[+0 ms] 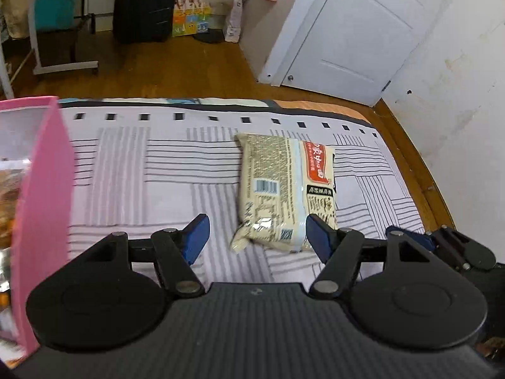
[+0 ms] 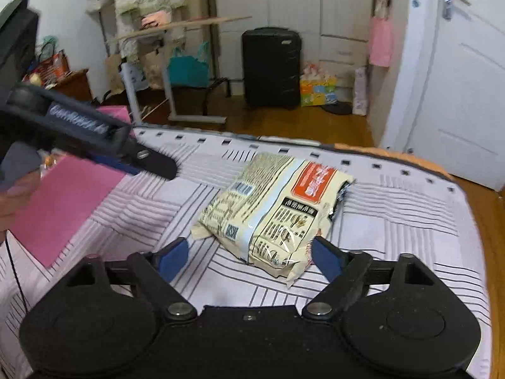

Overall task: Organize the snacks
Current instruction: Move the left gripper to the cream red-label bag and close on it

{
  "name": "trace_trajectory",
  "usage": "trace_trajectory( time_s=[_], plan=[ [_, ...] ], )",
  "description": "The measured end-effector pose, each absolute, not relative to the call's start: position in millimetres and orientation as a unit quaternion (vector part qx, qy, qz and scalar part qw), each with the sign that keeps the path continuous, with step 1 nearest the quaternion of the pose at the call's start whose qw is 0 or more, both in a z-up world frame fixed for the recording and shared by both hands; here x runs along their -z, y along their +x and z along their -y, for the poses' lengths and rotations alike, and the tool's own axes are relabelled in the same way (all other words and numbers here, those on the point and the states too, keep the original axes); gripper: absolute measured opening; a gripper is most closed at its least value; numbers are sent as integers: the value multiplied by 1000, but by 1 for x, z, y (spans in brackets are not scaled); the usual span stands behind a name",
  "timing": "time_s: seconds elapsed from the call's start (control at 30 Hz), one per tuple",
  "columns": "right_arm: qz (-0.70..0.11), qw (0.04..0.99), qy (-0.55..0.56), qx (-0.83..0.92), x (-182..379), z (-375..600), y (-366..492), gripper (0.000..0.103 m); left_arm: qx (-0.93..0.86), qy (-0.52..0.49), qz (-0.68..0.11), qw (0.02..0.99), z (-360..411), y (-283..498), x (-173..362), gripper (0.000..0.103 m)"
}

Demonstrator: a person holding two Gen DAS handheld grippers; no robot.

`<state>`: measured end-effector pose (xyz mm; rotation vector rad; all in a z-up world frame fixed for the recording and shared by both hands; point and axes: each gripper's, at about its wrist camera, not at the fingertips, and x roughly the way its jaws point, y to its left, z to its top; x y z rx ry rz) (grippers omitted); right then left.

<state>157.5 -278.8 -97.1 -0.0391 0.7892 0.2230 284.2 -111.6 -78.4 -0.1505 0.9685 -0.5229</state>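
1. My right gripper has its fingers spread wide and empty. The cream snack packet lies flat on the striped bed, just ahead at 12 o'clock, its near end between the blue pads but not touched.
2. My left gripper is likewise open and holds nothing. In its view the snack packet sits at 1 o'clock, its near corner close to my right-hand pad.
3. Step in hand, as I judge it: approach for pickup. Next move calls for easing forward and closing on the packet's near end; the film looks slippery and puffy.
4. The pink box stands at 9 o'clock in the left view. Snack bags show inside, blurred; I cannot tell which.
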Motion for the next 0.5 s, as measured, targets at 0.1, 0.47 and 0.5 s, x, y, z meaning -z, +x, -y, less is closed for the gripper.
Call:
trace_trajectory(
  time_s=[0.1,0.47,0.5],
  plan=[
    [-394,911,-36,-120,116,277,171,93,255,-75,-469,842,132,296,99,67],
    [-437,885,-133,-89,161,289,198,94,239,-98,-481,838,154,330,157,67],
    [-438,884,-130,-99,160,291,197,94,241,-100,-477,839,152,330,160,65]
  ],
)
